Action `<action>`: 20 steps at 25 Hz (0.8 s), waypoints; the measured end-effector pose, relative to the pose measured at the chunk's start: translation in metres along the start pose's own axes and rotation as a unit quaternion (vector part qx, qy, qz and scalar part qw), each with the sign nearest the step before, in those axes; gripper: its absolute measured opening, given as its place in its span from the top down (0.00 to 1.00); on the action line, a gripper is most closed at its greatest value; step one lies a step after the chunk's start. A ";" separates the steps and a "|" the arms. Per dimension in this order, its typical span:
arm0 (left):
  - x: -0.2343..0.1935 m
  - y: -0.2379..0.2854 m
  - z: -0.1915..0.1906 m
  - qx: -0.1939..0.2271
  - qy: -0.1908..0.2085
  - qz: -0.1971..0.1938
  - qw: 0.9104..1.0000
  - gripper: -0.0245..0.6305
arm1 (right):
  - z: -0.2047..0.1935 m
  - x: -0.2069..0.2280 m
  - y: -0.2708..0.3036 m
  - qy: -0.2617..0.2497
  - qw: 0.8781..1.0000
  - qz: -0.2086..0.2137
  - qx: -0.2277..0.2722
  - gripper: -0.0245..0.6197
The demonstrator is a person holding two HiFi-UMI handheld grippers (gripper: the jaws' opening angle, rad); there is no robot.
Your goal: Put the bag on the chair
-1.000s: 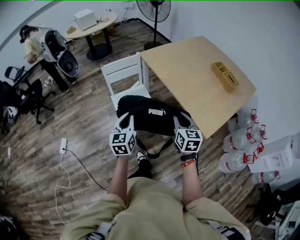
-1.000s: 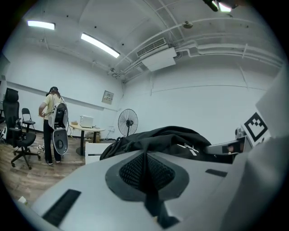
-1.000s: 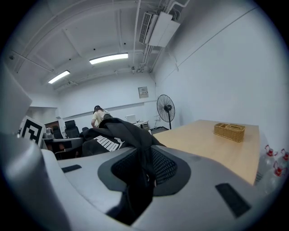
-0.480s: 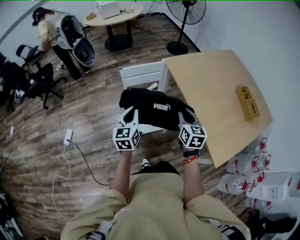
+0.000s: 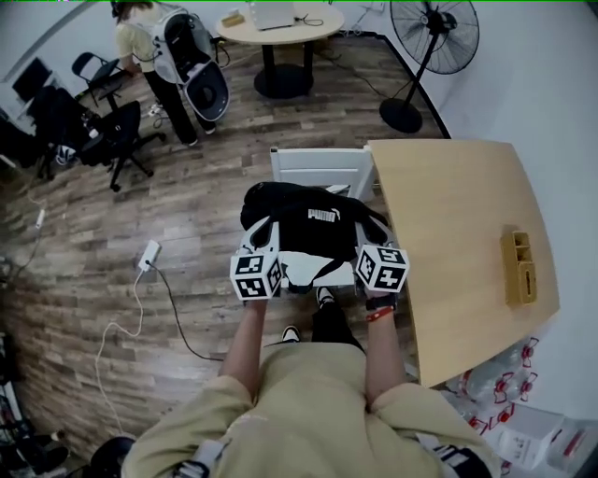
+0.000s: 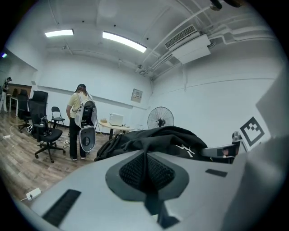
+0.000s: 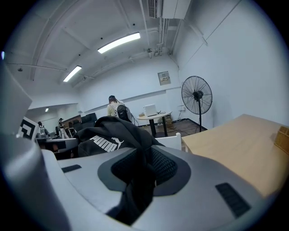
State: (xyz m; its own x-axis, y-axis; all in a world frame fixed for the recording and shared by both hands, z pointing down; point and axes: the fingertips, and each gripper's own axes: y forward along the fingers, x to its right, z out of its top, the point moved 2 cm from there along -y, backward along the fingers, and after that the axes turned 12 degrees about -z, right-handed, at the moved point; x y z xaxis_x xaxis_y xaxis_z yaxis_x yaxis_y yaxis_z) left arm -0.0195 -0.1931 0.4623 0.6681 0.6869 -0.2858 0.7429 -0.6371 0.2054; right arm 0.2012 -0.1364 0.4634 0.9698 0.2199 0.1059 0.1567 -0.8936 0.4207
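Observation:
A black bag [image 5: 308, 219] with white lettering hangs between my two grippers, over the seat of a white chair [image 5: 322, 166]. The chair's backrest shows beyond the bag and a strip of seat shows under its near edge. I cannot tell whether the bag touches the seat. My left gripper [image 5: 263, 233] is shut on a fold of the bag's black fabric [image 6: 145, 164] at its left side. My right gripper [image 5: 366, 239] is shut on a thicker bunch of the fabric [image 7: 141, 173] at the right side. The bag [image 7: 108, 135] fills the space just past the jaws.
A wooden table [image 5: 467, 243] stands right of the chair, with a small wooden box [image 5: 519, 266] on it. A standing fan [image 5: 434, 37] and a round table [image 5: 280, 23] are at the back. A person [image 5: 140, 33], office chairs [image 5: 103, 131] and a power strip [image 5: 148, 254] are at the left.
Both grippers have carried the bag forward, from in front of the chair to over its seat. The view has swung, so the table now lies at the right.

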 end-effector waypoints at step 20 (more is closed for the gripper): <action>-0.062 0.126 -0.096 -0.098 -0.062 0.066 0.991 0.93 | -0.064 0.047 0.172 -0.033 0.992 0.022 -0.123 0.80</action>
State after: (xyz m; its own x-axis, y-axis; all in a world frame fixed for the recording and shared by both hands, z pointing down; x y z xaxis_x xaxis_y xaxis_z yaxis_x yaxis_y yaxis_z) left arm 0.0364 -0.2830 0.5956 0.7589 0.5457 -0.3553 0.6511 -0.6300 0.4233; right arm 0.2617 -0.2546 0.5980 0.9860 0.1494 0.0737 0.0710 -0.7770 0.6255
